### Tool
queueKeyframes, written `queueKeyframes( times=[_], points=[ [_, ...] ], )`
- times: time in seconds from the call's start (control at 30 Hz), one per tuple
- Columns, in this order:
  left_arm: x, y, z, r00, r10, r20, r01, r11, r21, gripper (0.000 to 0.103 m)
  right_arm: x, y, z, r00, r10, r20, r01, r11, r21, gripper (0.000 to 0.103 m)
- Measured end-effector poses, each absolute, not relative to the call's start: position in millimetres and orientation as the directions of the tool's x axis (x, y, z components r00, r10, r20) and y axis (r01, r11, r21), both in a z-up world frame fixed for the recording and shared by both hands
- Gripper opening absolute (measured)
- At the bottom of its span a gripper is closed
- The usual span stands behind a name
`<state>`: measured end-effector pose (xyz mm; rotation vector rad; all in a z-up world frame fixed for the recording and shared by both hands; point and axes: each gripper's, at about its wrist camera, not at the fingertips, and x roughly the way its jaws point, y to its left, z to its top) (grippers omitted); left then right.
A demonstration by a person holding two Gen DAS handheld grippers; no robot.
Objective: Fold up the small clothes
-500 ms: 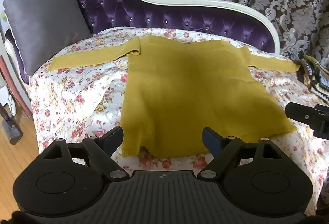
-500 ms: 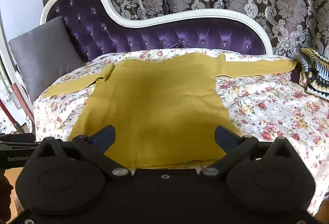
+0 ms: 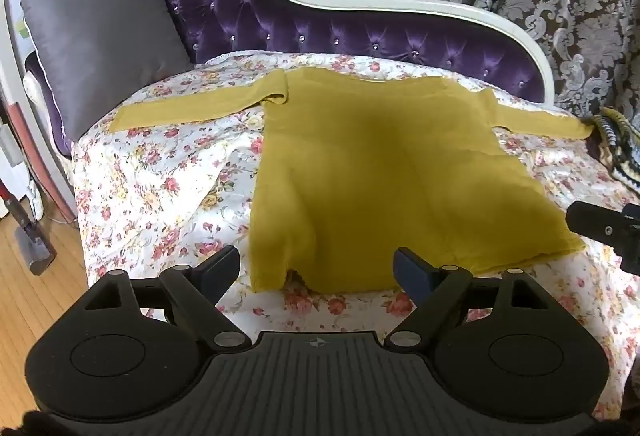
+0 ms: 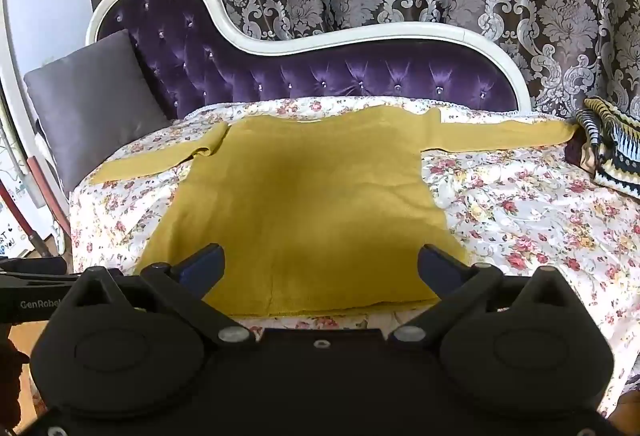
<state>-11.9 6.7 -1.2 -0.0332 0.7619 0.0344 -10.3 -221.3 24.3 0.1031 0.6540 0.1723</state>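
Observation:
A mustard-yellow long-sleeved sweater (image 3: 384,164) lies flat on the floral bedspread (image 3: 160,172), both sleeves spread out sideways; it also shows in the right wrist view (image 4: 312,204). My left gripper (image 3: 318,268) is open and empty, just in front of the sweater's bottom hem near its left corner. My right gripper (image 4: 320,264) is open and empty, over the bottom hem toward its right part. The right gripper's tip shows at the right edge of the left wrist view (image 3: 608,228).
A grey cushion (image 3: 100,44) leans at the left against the purple tufted backrest (image 3: 360,36). A striped knitted item (image 4: 612,144) lies at the right end, touching the right sleeve's cuff. Patterned curtains hang behind. Wooden floor (image 3: 24,300) lies at left.
Both grippers have shifted slightly; the views have barely changed. The sweater has not moved.

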Motion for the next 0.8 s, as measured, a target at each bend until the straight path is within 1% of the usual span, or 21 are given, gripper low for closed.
queueKeyframes(
  times=[0.07, 0.8],
  points=[
    [-11.7, 6.2, -1.4, 0.721, 0.021, -0.693, -0.045, 0.999, -0.016, 0.084, -8.7, -221.2, 12.0, 0.783, 0.187, -0.593, -0.131, 0.982, 0.136, 0.102],
    [-9.1, 1.9, -6.4, 0.701, 0.009, -0.713, -0.042, 0.999, -0.029, 0.084, -3.8, -218.1, 11.6, 0.769, 0.195, -0.609, -0.156, 0.981, 0.117, 0.102]
  ],
)
